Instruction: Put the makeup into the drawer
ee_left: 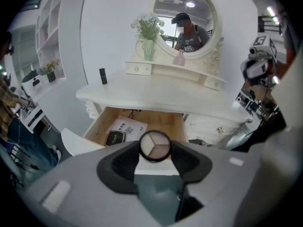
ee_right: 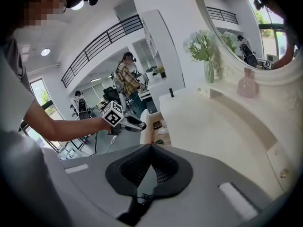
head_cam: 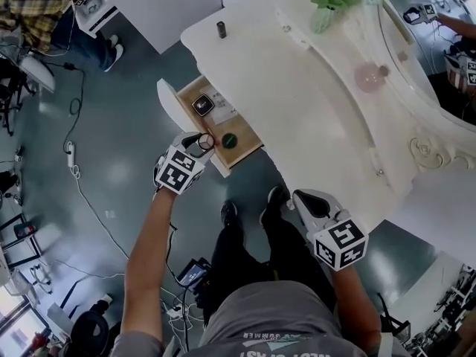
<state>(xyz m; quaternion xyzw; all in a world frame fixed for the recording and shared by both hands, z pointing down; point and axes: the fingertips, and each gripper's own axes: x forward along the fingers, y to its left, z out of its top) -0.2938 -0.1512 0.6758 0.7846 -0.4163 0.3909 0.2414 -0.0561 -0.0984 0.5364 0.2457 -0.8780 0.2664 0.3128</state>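
My left gripper [head_cam: 204,141] is shut on a round makeup compact [ee_left: 154,146] with three pale shades, its dark rim caught between the two pads. It hovers just over the near edge of the open wooden drawer [ee_left: 161,119] of the white vanity table [head_cam: 297,88]. Inside the drawer lie a black square compact [head_cam: 203,105], a printed sheet [ee_left: 127,126] and a round green item [head_cam: 229,140]. My right gripper [head_cam: 297,197] is shut with nothing in it, off the table's front edge to the right of the drawer; its tips [ee_right: 151,145] meet.
A small dark tube [head_cam: 221,29] stands at the table's far left. A vase of flowers [head_cam: 325,6], a pink bottle [head_cam: 370,76] and an oval mirror [ee_left: 187,20] line the back. The drawer's white front [head_cam: 169,106] juts out. Cables and a power strip [head_cam: 71,155] lie on the floor.
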